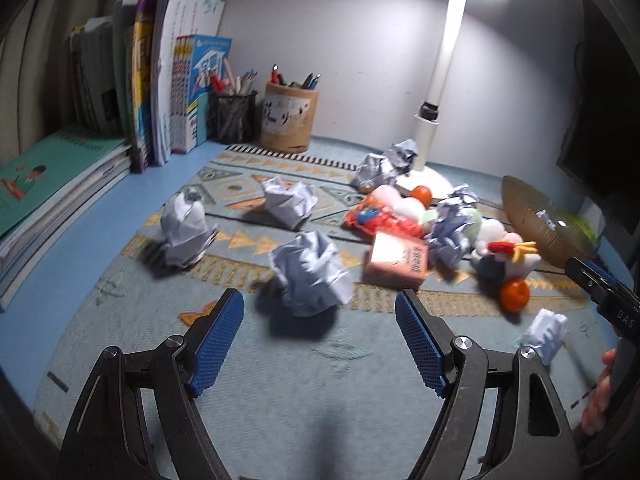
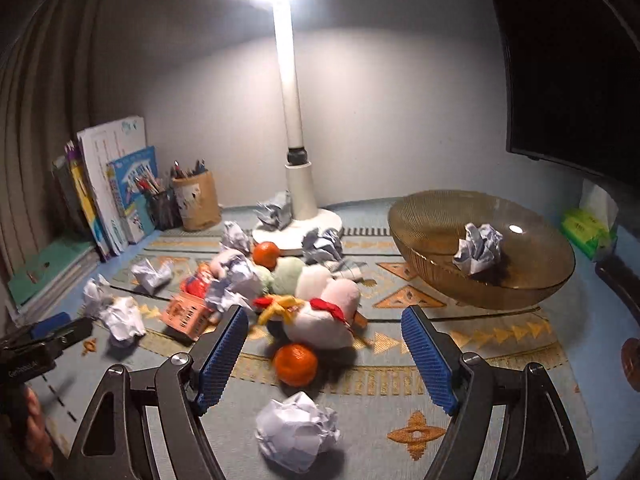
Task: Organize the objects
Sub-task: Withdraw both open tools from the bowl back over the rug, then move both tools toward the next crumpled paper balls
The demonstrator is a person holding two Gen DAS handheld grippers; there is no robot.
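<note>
paper balls (image 1: 310,278) scattered on tabletop mat, one (image 2: 478,248) already in amber bowl (image 2: 420,216), likely the collecting spot | left hand-held gripper (image 1: 320,316) wide open, empty, facing nearest ball | right hand-held gripper (image 2: 324,334) wide open, empty, above orange (image 2: 296,364) and another ball (image 2: 296,432)

Big white lamp (image 2: 294,128) is lit, its round base sitting on a patterned blue mat (image 1: 280,380). Books (image 1: 160,80) stand along the left wall, with more lying flat in a pile (image 1: 52,196). Next to them there's a black mesh pen cup (image 1: 235,116) and a tan pen holder (image 1: 289,118). Dark monitor (image 2: 572,80) on the right, green tissue pack (image 2: 590,230) below it.
</note>
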